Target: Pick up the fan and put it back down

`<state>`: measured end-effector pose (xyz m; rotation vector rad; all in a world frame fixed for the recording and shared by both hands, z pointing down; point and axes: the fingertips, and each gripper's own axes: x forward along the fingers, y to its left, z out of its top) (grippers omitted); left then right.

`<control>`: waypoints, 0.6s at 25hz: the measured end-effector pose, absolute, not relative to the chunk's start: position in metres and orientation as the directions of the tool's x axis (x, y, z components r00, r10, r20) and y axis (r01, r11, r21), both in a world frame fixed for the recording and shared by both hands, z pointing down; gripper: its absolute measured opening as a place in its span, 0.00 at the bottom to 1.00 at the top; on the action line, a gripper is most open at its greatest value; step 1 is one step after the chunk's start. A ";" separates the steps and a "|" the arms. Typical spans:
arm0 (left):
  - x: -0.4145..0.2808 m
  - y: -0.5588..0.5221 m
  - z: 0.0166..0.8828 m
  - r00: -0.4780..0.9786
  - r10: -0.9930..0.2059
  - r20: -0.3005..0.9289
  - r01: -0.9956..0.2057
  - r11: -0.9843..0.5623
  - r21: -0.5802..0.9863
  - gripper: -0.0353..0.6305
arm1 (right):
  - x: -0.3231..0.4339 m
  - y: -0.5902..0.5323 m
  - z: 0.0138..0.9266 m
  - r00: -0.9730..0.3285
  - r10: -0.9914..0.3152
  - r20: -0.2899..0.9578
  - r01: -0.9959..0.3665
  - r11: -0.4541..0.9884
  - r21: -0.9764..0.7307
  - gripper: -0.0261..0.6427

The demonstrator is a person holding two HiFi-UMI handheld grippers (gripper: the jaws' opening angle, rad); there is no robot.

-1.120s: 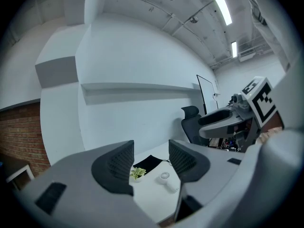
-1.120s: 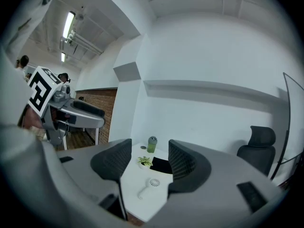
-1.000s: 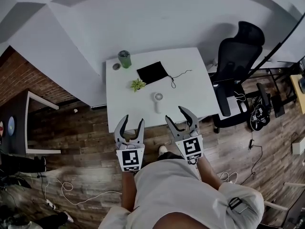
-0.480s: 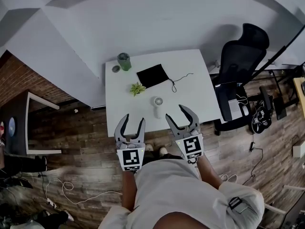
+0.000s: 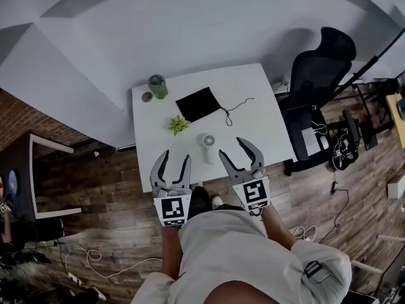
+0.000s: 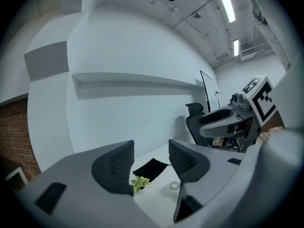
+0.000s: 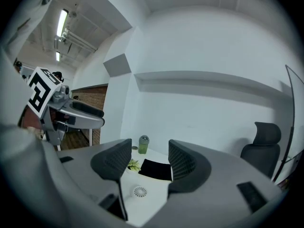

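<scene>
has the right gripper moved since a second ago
Yes. The right gripper has come forward, farther over the white table's near edge and closer to the handheld fan.

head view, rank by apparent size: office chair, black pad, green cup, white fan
1. black high-backed office chair, clearly the largest
2. flat black rectangular pad
3. green lidded cup and small white handheld fan: too close to rank. The fan looks longer and the cup wider.
</scene>
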<state>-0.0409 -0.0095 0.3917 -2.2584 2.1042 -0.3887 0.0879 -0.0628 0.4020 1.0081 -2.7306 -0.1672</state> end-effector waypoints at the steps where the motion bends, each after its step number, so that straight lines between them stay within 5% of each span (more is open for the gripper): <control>1: -0.044 -0.014 0.392 0.060 -0.985 0.160 -0.978 -0.090 -0.189 0.39 | 0.086 -0.067 0.402 -0.734 -0.657 0.171 -0.631 0.753 0.185 0.41; 15: -0.087 -0.081 0.393 0.140 -0.979 0.148 -0.971 -0.166 -0.173 0.39 | 0.045 -0.124 0.403 -0.678 -0.711 0.185 -0.681 0.703 0.204 0.41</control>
